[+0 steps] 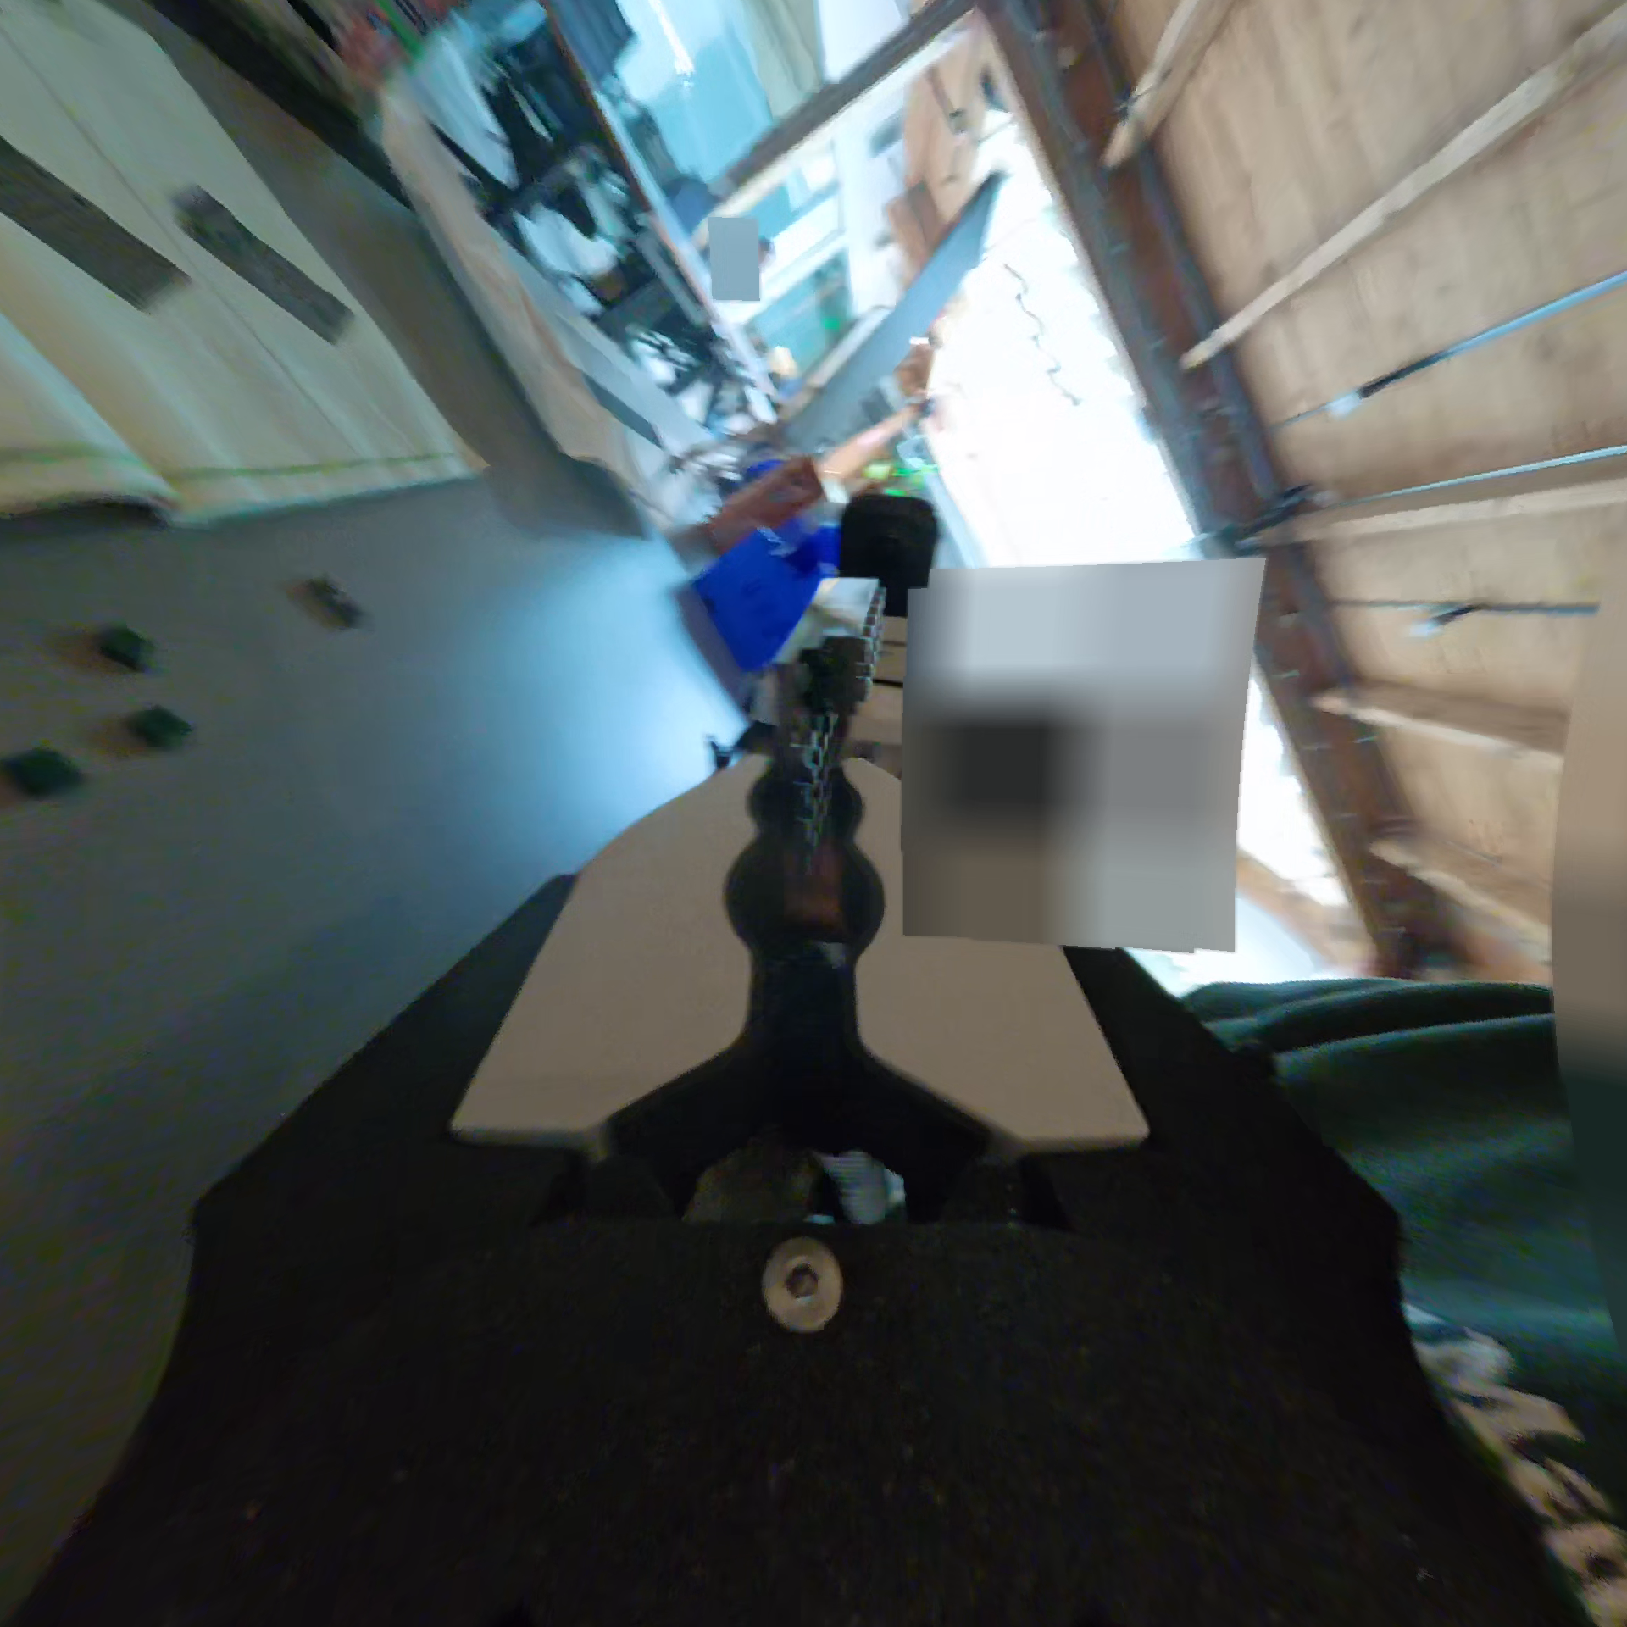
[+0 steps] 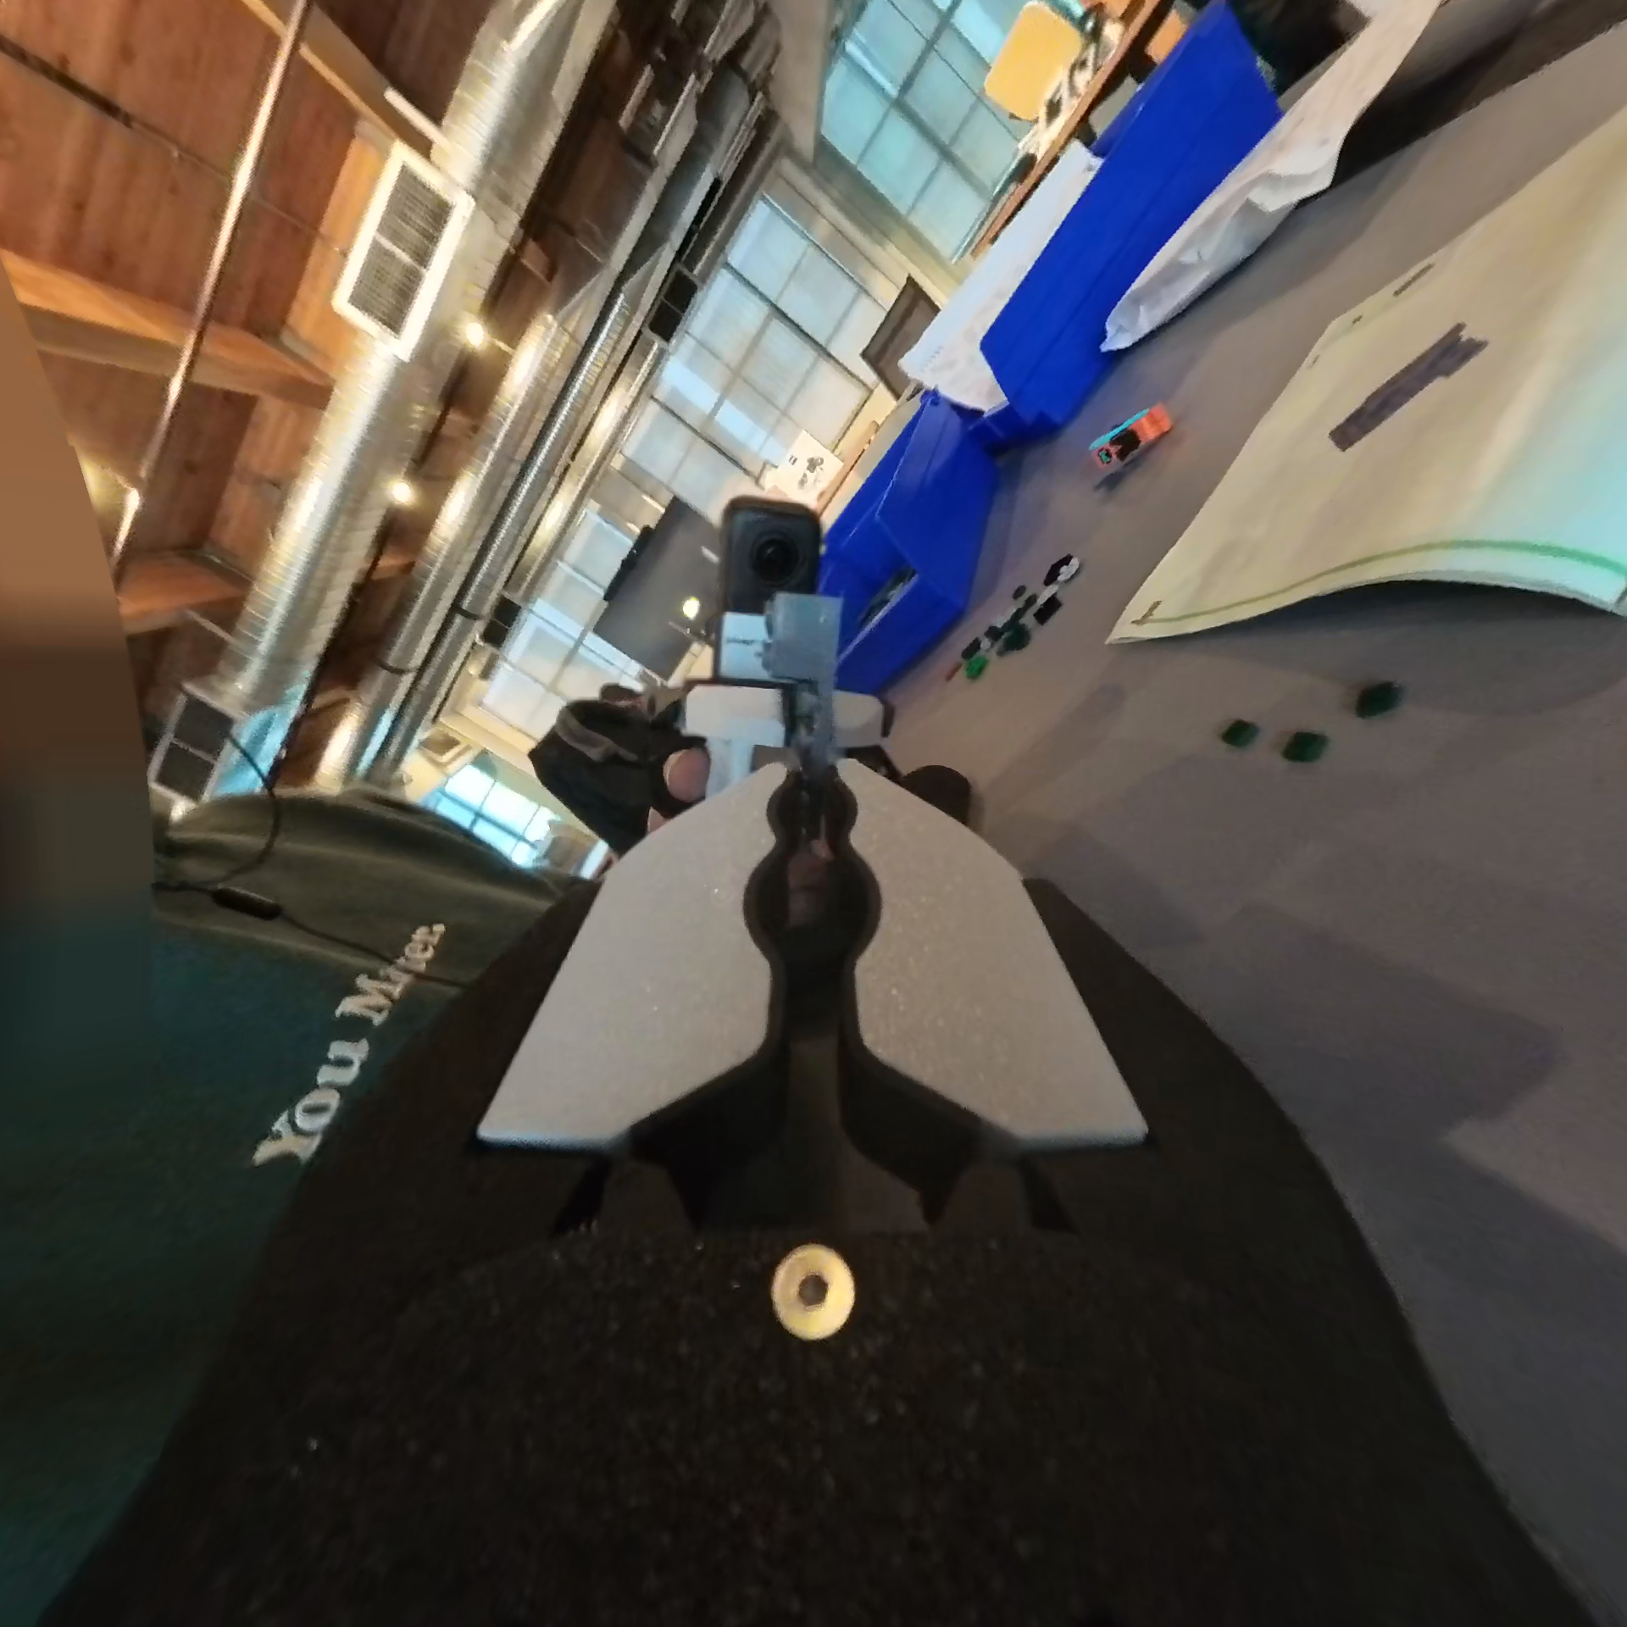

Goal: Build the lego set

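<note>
1. Both grippers are lifted off the grey tabletop and face each other nose to nose. The left gripper is closed on a small dark lego assembly. The right gripper is pinched onto what I take to be the same piece, so a join is apparently in hand.
2. Little seems built: the held part is small and too blurred to describe.
3. Much is left: loose green bricks and a dark cluster lie on the tabletop near the open instruction sheet, with blue bins behind.
</note>
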The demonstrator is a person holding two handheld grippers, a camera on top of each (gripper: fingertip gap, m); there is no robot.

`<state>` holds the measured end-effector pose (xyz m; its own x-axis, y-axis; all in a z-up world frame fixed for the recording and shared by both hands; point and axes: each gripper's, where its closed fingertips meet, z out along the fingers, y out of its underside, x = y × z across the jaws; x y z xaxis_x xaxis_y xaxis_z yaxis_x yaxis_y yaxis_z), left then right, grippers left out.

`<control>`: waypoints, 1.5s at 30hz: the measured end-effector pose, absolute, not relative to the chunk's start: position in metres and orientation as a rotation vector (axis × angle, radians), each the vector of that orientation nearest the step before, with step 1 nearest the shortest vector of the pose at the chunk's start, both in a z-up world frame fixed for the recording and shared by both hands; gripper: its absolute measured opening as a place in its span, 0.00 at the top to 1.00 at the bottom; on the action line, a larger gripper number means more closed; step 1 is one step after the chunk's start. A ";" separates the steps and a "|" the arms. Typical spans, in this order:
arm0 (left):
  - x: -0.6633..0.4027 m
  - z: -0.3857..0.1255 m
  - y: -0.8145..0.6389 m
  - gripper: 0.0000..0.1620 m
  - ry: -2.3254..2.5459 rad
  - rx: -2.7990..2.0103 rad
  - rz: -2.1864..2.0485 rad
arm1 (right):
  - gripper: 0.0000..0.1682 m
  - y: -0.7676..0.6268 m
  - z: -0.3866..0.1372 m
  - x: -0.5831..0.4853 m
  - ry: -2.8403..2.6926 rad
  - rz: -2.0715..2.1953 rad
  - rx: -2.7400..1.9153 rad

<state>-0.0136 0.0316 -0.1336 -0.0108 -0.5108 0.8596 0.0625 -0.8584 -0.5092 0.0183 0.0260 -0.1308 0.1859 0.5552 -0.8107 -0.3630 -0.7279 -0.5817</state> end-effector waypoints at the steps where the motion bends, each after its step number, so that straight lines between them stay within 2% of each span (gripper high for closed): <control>1: -0.016 -0.136 0.035 0.89 0.478 -1.876 -1.870 | 0.97 0.028 -0.132 0.021 -0.163 1.628 -1.758; 5: -0.029 -0.142 0.047 0.87 0.477 -1.886 -1.726 | 0.97 0.037 -0.142 0.030 -0.107 1.594 -1.822; 15: -0.056 -0.155 0.062 1.00 0.594 -1.883 -1.347 | 0.97 0.071 -0.200 0.033 -0.050 1.381 -2.197; 25: -0.068 -0.157 0.067 1.00 0.643 -1.870 -1.233 | 0.97 0.077 -0.230 0.053 0.173 1.320 -2.367; 31: -0.066 -0.159 0.069 1.00 0.696 -1.866 -1.185 | 0.96 0.068 -0.240 0.052 0.125 1.298 -2.472; 38: -0.068 -0.167 0.073 1.00 0.772 -1.874 -1.030 | 0.90 0.061 -0.243 0.052 -0.161 1.139 -2.530; 45: -0.067 -0.175 0.073 1.00 0.800 -1.902 -0.993 | 0.75 0.063 -0.240 0.065 -0.640 0.830 -2.426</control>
